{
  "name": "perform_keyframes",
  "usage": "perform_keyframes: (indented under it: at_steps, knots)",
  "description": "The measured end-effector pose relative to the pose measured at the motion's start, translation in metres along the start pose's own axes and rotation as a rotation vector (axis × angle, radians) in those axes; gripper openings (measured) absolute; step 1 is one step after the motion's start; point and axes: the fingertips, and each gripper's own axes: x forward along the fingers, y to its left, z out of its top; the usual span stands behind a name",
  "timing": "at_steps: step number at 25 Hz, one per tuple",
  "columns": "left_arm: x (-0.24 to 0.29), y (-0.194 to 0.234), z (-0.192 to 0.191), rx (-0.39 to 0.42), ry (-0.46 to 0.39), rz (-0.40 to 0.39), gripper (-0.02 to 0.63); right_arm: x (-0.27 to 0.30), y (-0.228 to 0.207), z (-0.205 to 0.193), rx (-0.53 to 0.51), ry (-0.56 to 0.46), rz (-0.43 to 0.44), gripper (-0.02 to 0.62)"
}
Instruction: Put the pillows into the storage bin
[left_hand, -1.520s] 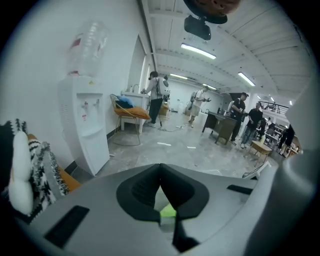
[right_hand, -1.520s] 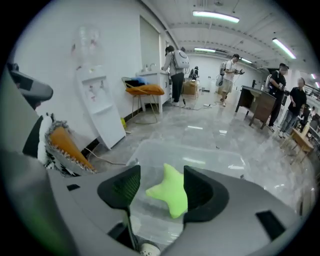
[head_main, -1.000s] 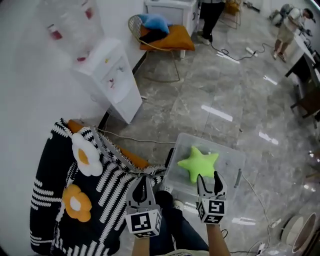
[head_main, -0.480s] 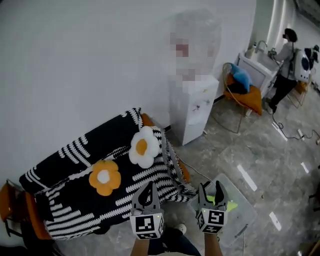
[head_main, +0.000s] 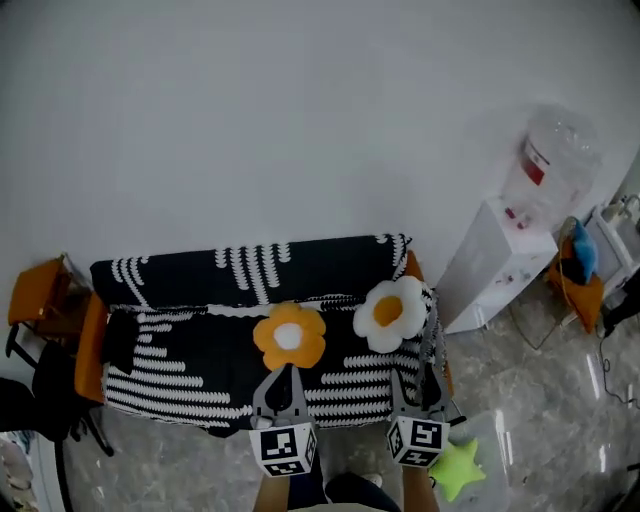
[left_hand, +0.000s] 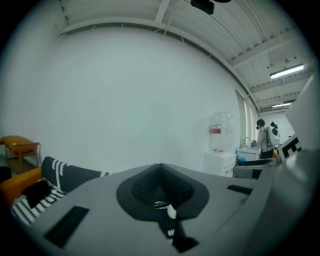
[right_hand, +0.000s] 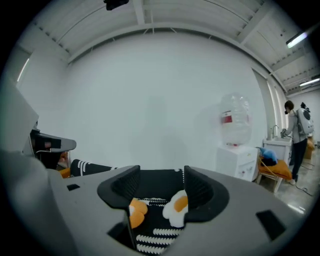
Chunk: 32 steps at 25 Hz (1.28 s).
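An orange flower pillow (head_main: 289, 336) and a white egg-like flower pillow (head_main: 390, 312) lie on the black-and-white striped sofa (head_main: 190, 300). A green star pillow (head_main: 457, 468) sits in the clear storage bin (head_main: 490, 438) at the lower right. My left gripper (head_main: 284, 372) hangs just short of the orange pillow, its jaws shut and empty (left_hand: 160, 167). My right gripper (head_main: 415, 385) is open below the white pillow, apart from it. Through its gap (right_hand: 161, 182) I see the orange pillow (right_hand: 136, 210) and the white one (right_hand: 176, 206).
A white water dispenser (head_main: 500, 262) stands right of the sofa, with a chair holding blue and orange cushions (head_main: 580, 270) beyond it. An orange chair (head_main: 35, 292) sits at the sofa's left end. A person (right_hand: 296, 125) stands far right. A white wall backs the sofa.
The view has swung from the bin over to the sofa. Both grippers rose and turned with it, away from the bin and toward the two flower pillows. The star stays in the bin.
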Motion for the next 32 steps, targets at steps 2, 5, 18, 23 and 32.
perform_keyframes:
  at_steps: [2, 5, 18, 23, 32]
  knots:
    - [0.005, 0.047, 0.003, -0.016, -0.004, 0.043, 0.014, 0.027, 0.042, 0.007, -0.020, -0.003, 0.042, 0.290]
    - [0.018, 0.110, 0.008, -0.032, -0.002, 0.083, 0.014, 0.066, 0.099, 0.014, -0.039, 0.001, 0.077, 0.290]
    - [0.078, 0.269, -0.006, -0.056, 0.058, 0.123, 0.014, 0.174, 0.237, -0.002, -0.055, 0.091, 0.117, 0.299]
    - [0.093, 0.287, -0.033, -0.080, 0.098, 0.138, 0.014, 0.198, 0.247, -0.033, -0.047, 0.159, 0.127, 0.301]
    - [0.137, 0.303, -0.088, -0.090, 0.180, 0.182, 0.014, 0.259, 0.235, -0.108, 0.071, 0.300, 0.145, 0.310]
